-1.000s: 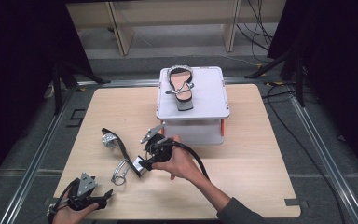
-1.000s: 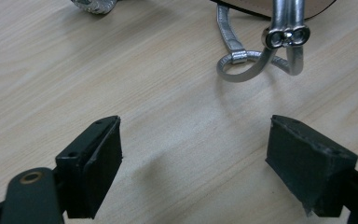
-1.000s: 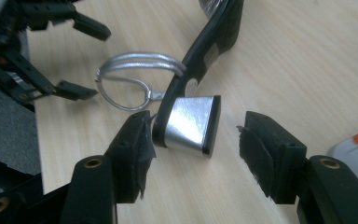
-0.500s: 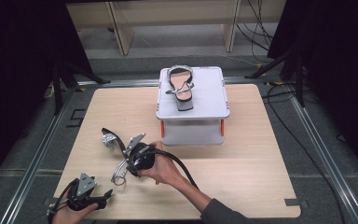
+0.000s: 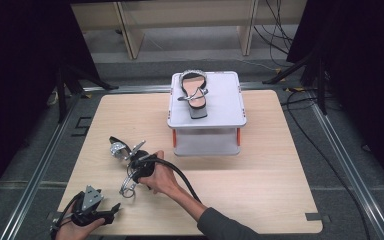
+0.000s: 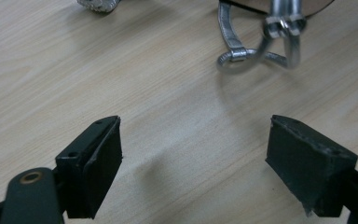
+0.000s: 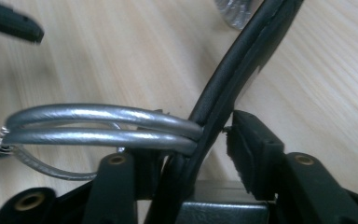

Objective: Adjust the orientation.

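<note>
A black-soled sandal (image 5: 117, 149) with silver straps lies on the wooden table, left of centre. My right gripper (image 5: 137, 166) is down on it. In the right gripper view the black sole (image 7: 235, 77) runs up between the jaws of the right gripper (image 7: 184, 156), and two silver straps (image 7: 98, 123) cross in front. These jaws have just been closing, and the pads now press on the sole. My left gripper (image 5: 113, 211) rests open at the near left corner. In its own view the left gripper (image 6: 191, 170) has bare wood between its jaws, and a silver strap loop (image 6: 242, 58) lies just beyond.
A white two-level stand (image 5: 230, 107) with orange legs sits at the table's far middle. A matching sandal (image 5: 194, 95) lies on top of it. A black cable (image 5: 180, 175) trails from my right gripper over the forearm. Metal rails border the table.
My right hand has moved left and down onto the sandal on the table, and its jaws have narrowed onto the sole. The left gripper has stayed where it was.
</note>
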Motion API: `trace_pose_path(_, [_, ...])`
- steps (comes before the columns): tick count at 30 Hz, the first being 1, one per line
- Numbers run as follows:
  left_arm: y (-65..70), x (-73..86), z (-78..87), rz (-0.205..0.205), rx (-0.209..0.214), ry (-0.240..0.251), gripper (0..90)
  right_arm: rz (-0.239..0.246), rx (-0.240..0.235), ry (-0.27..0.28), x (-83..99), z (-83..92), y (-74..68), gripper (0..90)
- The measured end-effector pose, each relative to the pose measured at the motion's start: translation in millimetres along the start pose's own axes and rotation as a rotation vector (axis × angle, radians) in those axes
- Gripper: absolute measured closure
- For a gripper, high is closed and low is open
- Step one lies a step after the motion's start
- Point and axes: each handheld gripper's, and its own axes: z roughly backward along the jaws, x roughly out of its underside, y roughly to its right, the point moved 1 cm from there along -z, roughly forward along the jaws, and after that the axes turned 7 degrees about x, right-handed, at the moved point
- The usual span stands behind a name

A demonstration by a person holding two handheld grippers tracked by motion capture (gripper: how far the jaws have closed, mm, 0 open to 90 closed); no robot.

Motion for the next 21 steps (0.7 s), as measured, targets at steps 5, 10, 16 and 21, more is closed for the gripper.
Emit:
trace_pose_path(5, [-1.0,-0.3,0.8,-0.008,-0.001,-0.004,17.8,-0.11,-0.051,-0.002,5.5,11.9,16.7,64.5])
trace_pose_path(10, [0.2,0.8,0.8,0.004,-0.006,0.007,17.7,-0.201,-0.156,0.0,26.6,27.9,32.0,65.8])
trace_pose_path(16, [0.4,0.2,1.9,-0.001,-0.005,-0.002,17.8,-0.257,-0.239,0.005,61.2,54.0,47.0,66.0])
trace_pose_path(21, [0.7,0.6,1.1,0.004,-0.003,0.003,17.8,-0.332,-0.287,0.003,90.6,75.7,58.4,66.0])
